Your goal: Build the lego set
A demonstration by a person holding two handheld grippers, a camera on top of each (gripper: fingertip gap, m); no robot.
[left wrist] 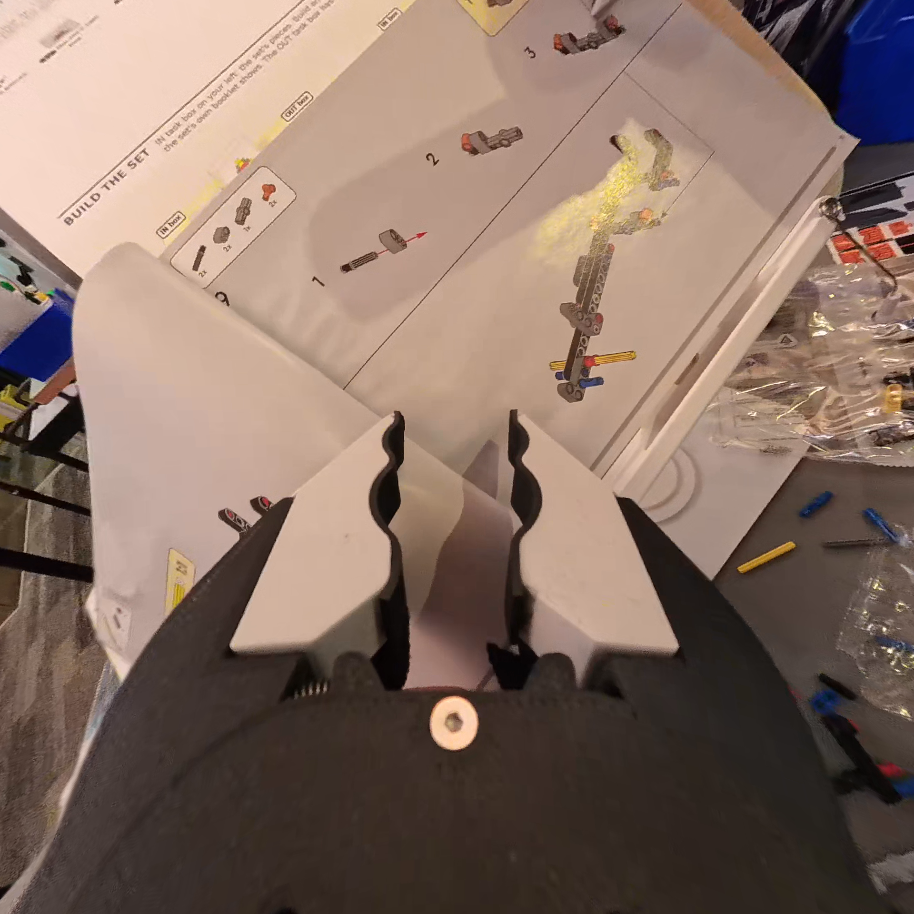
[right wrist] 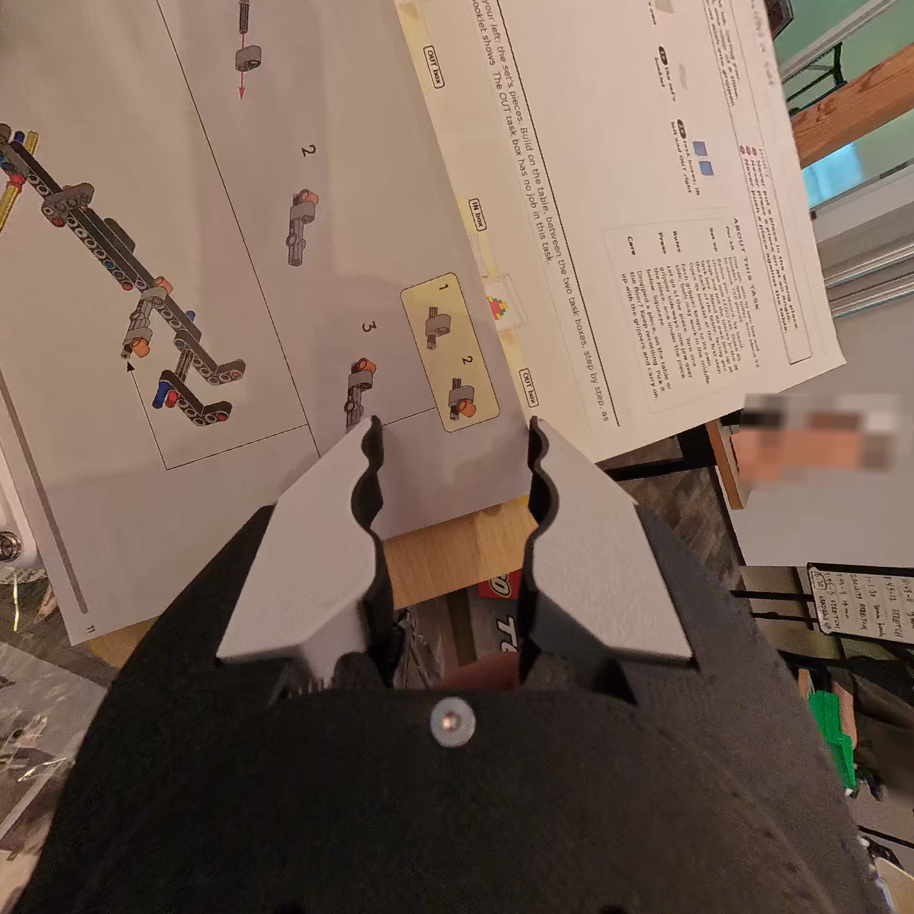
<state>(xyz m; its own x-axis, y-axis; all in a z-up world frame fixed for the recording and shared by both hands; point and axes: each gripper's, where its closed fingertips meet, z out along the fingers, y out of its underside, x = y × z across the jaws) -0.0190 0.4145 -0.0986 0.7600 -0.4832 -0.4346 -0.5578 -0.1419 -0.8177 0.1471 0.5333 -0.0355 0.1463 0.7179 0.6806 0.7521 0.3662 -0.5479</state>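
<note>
The counter point(left wrist: 771, 499) is grey and shows to the right of the left jaws; most of it is covered. The largest thing on it is a white task sheet point(right wrist: 643, 198), ahead of and to the right of the right jaws, overhanging the counter's edge. On top of it lies the open instruction booklet point(left wrist: 494, 297), straight ahead of both pairs of jaws, with one page point(left wrist: 198, 395) curling up just left of the left jaws and running between them.

The left gripper point(left wrist: 455, 425) has its jaws released, the lifted page loose in the gap. The right gripper point(right wrist: 452, 430) also stands released and empty, tips over the booklet's lower corner. The set's box point(right wrist: 494, 628) shows beneath the right jaws.

The pieces lie well right of the left jaws: clear bags point(left wrist: 816, 376), then a yellow axle point(left wrist: 765, 557) and blue pins point(left wrist: 816, 503) loose on the counter.

The step in hand looks like page-turning. To do it well, I would close the left jaws lightly on the page edge only, sweep it over slowly, and press the booklet flat with the right gripper so it does not slide or crease.
</note>
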